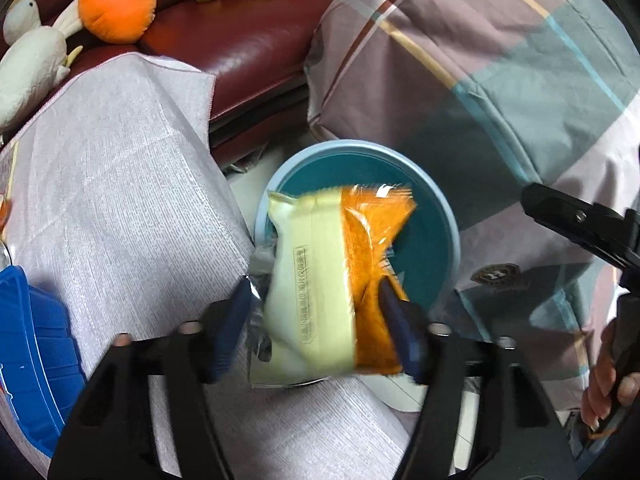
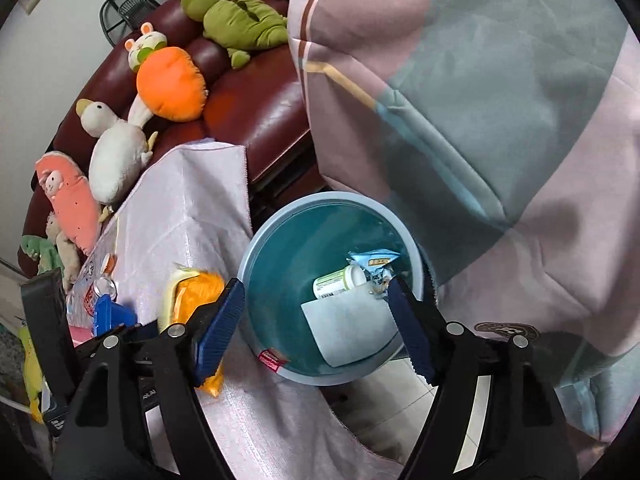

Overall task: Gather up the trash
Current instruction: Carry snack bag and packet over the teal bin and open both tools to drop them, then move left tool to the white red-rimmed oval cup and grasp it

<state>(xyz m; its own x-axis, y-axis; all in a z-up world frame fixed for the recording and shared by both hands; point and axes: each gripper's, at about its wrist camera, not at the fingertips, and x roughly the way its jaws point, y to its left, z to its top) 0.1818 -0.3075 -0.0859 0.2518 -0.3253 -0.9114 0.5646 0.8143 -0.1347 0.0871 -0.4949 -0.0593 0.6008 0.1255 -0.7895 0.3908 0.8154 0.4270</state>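
Observation:
My left gripper (image 1: 316, 316) is shut on a yellow and orange snack packet (image 1: 332, 280) and holds it over the near rim of a blue trash bin (image 1: 432, 184). The packet also shows in the right wrist view (image 2: 192, 292), left of the bin (image 2: 256, 256). My right gripper (image 2: 316, 320) is open and empty above the bin. Inside the bin lie a white sheet of paper (image 2: 344, 328), a small white bottle (image 2: 340, 280) and a blue wrapper (image 2: 374, 262).
A white cloth-covered table (image 1: 120, 200) stands left of the bin, with a blue basket (image 1: 28, 340) on it. A dark red sofa (image 2: 256, 108) with plush toys lies behind. A striped pink and grey quilt (image 2: 500, 120) hangs right of the bin.

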